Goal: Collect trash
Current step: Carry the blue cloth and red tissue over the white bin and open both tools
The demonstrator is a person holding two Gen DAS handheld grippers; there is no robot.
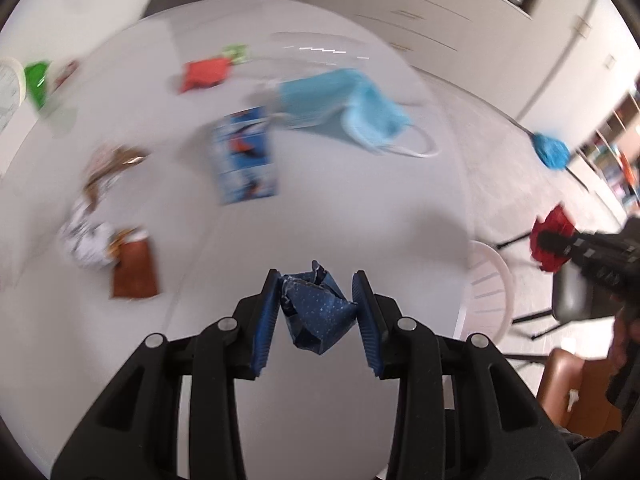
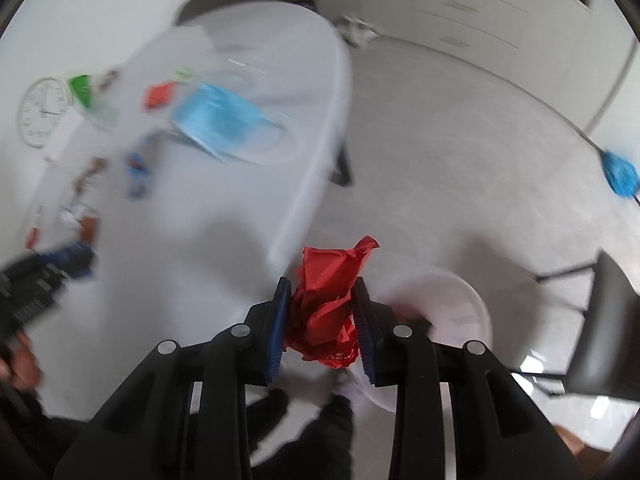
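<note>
- Left tool (image 1: 316, 300): jaws partly closed, clamped on a crumpled dark blue wrapper (image 1: 316, 312), held above the white tabletop (image 1: 360, 208).
- Right tool (image 2: 322, 312): jaws clamped on a crumpled red wrapper (image 2: 328, 300), held past the tabletop's edge; a white bin (image 2: 448, 304) sits on the floor just right of it.
- Ahead of the left tool, on the tabletop: blue face mask (image 1: 340, 104), blue printed packet (image 1: 246, 156), red scrap (image 1: 206, 74), brown wrapper (image 1: 134, 272).

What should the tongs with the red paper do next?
Probably carry the red paper a little further over the white bin and let go. The right tongs grip it by the table's edge, with the bin just beside them on the floor.
</note>
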